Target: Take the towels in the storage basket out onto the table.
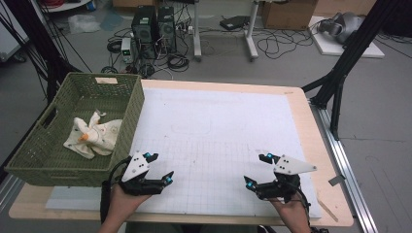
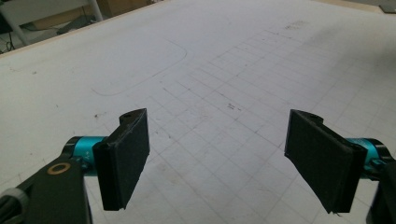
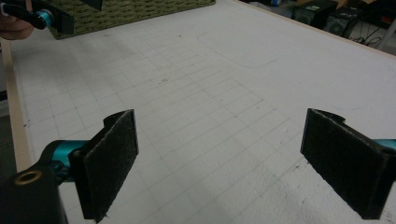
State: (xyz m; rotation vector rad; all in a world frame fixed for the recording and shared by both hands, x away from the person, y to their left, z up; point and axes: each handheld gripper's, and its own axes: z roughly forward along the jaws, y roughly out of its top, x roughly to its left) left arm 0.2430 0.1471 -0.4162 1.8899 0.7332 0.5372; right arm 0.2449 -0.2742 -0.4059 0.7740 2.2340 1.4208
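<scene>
A green woven basket (image 1: 127, 112) stands at the table's left edge with a cream cloth toy (image 1: 93, 134) lying inside it. My left gripper (image 1: 159, 168) hovers low over the white gridded mat (image 1: 214, 131) just right of the basket's near corner, jaws wide apart and empty. In the left gripper view the gripper (image 2: 224, 158) frames bare mat between its pads (image 2: 126, 158). My right gripper (image 1: 257, 170) rests over the mat near the front right, open with nothing in it. Its own view, the right gripper (image 3: 233, 163), shows bare grid, with the basket (image 3: 130, 11) far off.
The wooden table (image 1: 318, 145) borders the mat. Black frame legs (image 1: 340, 73) stand at the right, computer towers (image 1: 154, 24) and cables lie on the floor behind, and a dark stand rises at the far left.
</scene>
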